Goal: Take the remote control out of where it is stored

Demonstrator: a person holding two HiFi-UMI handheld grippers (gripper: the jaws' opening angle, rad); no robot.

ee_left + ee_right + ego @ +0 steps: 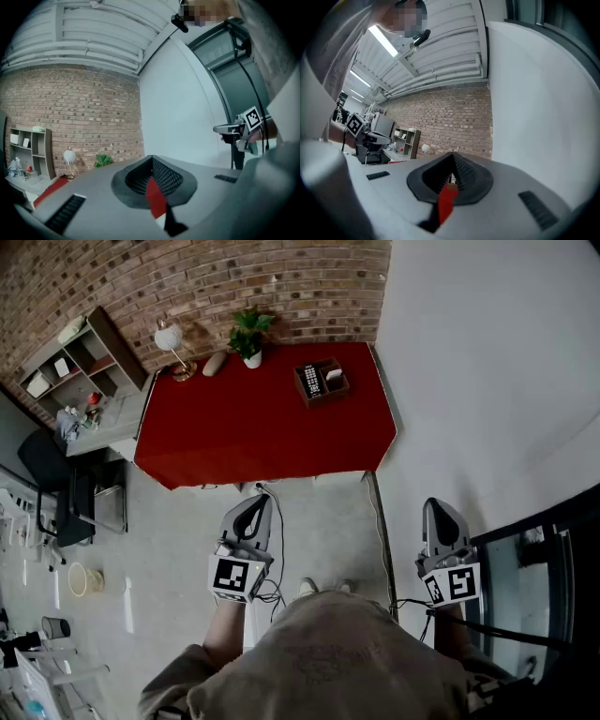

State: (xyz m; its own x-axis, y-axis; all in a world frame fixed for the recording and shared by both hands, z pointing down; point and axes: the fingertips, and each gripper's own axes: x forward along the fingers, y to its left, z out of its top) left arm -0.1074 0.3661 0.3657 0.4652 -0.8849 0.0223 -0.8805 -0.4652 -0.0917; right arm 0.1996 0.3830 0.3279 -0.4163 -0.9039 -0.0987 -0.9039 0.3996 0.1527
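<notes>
The black remote control (312,381) lies in a small brown wooden box (323,397) at the far right of the red table (253,437). Both grippers hang over the floor, well short of the table. My left gripper (255,503) points at the table's near edge with its jaws shut and nothing held. My right gripper (440,508) is held near the white wall, shut and holding nothing. In the left gripper view the jaws (153,169) meet, leaving a slit of red. The right gripper view shows its jaws (452,165) pressed together too.
A potted plant (249,334), a desk lamp (171,339) and a small oblong object (215,363) stand along the table's back edge by the brick wall. A shelf unit (80,357) and a black chair (56,486) are at left. Cables (379,521) run over the floor; a glass door (544,568) is at right.
</notes>
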